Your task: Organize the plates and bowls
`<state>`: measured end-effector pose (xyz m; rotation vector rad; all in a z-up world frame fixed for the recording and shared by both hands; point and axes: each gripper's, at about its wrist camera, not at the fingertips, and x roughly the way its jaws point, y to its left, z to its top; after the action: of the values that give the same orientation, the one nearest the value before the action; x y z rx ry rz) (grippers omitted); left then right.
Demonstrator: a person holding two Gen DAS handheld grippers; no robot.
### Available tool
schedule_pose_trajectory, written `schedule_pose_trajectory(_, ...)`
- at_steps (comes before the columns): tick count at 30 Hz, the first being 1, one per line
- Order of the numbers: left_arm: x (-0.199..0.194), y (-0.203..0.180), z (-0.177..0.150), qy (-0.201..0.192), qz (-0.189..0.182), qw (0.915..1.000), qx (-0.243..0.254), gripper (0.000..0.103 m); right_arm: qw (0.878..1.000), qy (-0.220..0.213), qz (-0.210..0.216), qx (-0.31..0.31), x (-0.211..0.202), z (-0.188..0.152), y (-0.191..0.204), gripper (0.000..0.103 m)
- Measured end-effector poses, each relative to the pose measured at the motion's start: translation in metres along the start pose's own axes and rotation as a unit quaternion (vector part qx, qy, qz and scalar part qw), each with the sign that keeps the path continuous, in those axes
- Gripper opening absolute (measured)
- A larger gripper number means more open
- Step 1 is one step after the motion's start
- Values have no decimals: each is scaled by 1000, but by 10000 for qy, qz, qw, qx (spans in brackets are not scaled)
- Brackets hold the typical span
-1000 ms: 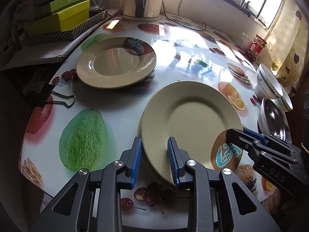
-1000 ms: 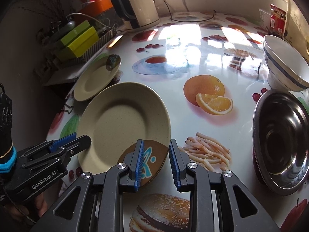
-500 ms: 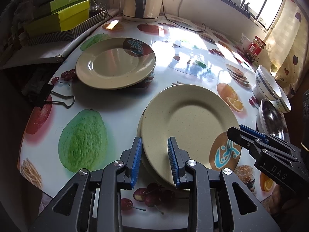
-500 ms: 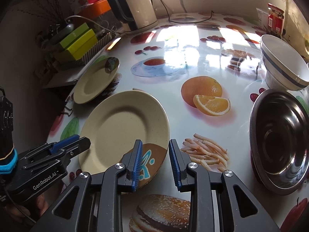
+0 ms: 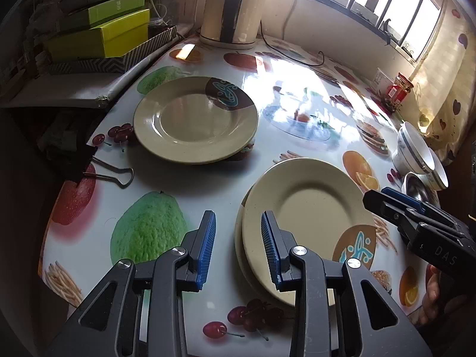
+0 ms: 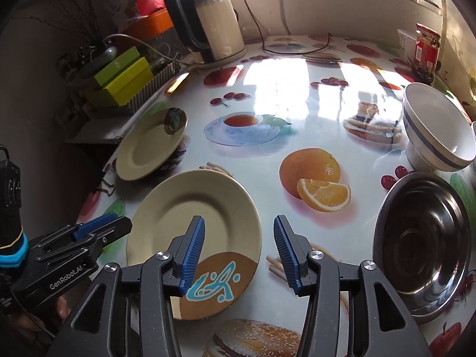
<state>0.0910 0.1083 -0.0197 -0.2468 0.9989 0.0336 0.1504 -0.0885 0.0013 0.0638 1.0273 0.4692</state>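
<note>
A stack of two beige plates (image 5: 309, 217) lies on the table near me; it also shows in the right wrist view (image 6: 190, 223). My left gripper (image 5: 238, 247) is open and empty at the stack's left rim. My right gripper (image 6: 238, 250) is open and empty over the stack's right rim, which bears a brown patch. A third beige plate (image 5: 193, 119) lies further back at the left, also in the right wrist view (image 6: 148, 148). A white bowl with a blue stripe (image 6: 437, 131) and a steel bowl (image 6: 422, 244) stand at the right.
A kettle (image 6: 214, 26) with its cord stands at the back. Green boxes (image 5: 101, 32) lie on a shelf at the left. A binder clip (image 5: 98, 166) lies by the table's left edge. A red jar (image 6: 425, 47) stands at the back right.
Both grippers have opened and let go of the top plate, which now rests on the lower plate. My left gripper has drawn back to the left of the rim.
</note>
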Motion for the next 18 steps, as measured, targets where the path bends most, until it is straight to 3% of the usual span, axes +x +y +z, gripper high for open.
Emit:
schedule_pose_trajectory(3, 0, 10, 8, -27, -18, 10000, -70, 36, 10000, -33, 4, -24, 3, 11, 3, 55)
schedule_pose_trajectory(10, 3, 36, 24, -114, 46, 9994, -314, 44, 9999, 35, 68, -152, 19, 34, 17, 56)
schedule_pose_trajectory(18, 9, 66, 42, -132, 124, 9984, -529, 45, 9994, 175, 256, -182, 45, 62, 33, 57)
